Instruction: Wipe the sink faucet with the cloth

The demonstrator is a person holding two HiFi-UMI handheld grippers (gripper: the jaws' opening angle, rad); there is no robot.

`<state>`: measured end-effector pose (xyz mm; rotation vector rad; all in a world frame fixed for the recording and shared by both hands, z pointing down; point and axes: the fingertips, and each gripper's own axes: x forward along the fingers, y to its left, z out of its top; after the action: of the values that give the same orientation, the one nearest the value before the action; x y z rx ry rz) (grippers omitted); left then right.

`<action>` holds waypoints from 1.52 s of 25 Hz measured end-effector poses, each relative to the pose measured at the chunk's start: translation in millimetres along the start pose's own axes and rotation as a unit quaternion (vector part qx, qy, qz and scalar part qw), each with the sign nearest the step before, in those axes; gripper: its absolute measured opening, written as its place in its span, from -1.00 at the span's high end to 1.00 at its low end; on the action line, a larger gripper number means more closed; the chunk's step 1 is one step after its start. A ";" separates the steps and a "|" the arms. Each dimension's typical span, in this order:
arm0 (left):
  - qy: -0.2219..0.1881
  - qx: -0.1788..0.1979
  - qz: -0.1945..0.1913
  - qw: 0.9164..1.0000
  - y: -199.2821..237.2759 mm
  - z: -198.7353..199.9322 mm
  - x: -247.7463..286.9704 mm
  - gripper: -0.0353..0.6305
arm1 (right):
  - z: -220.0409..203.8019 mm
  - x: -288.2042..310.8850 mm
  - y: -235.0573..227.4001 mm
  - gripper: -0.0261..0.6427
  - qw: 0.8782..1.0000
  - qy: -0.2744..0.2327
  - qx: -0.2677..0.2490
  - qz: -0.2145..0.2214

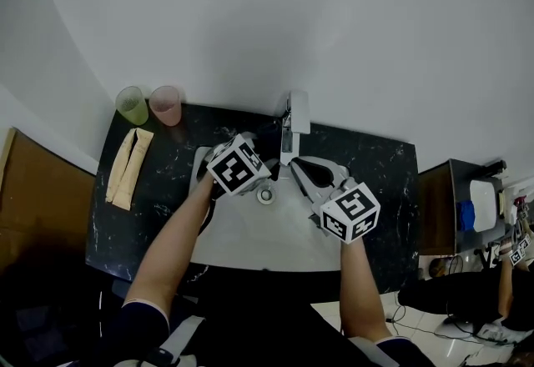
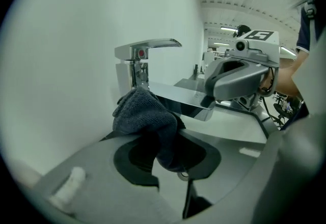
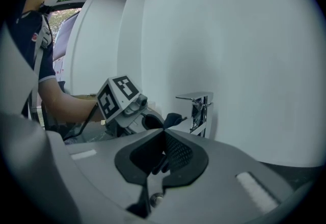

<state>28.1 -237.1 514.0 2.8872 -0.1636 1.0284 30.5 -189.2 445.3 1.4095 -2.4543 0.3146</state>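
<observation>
One white sink (image 1: 242, 233) in black counter (image 1: 165, 190); left tool (image 2: 158, 141) pinching cloth (image 2: 142, 116), right tool (image 3: 164, 136) pressed together.

A green cup (image 1: 131, 105) and pink cup (image 1: 166, 105) stand on the dark counter (image 1: 392, 190) — beige strips (image 1: 129, 167) lie nearby.

A plain white wall (image 1: 250, 15) rises behind the black marbled counter (image 1: 392, 182). Left of the counter stands a brown wooden panel (image 1: 42, 207); right of it, a brown cabinet (image 1: 434, 211) and pale floor (image 1: 421, 319).
</observation>
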 end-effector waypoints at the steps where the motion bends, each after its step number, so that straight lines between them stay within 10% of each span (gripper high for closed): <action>1: 0.001 -0.002 0.005 1.000 4.9 1.4 0.5 0.60 | -0.4 -0.4 0.3 0.91 1.000 -0.001 0.001 0.000; 22: 0.031 -0.012 0.083 0.996 94.1 9.5 31.1 0.60 | -0.6 0.6 1.5 0.91 1.000 0.000 -0.003 -0.004; 38: -0.048 0.090 0.143 0.984 95.6 98.1 -32.2 0.61 | 0.2 0.9 0.7 0.91 1.000 -0.009 -0.003 -0.003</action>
<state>52.8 -339.6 420.8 3.1475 -0.5312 0.9881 29.5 -189.7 445.4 1.4232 -2.4633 0.2951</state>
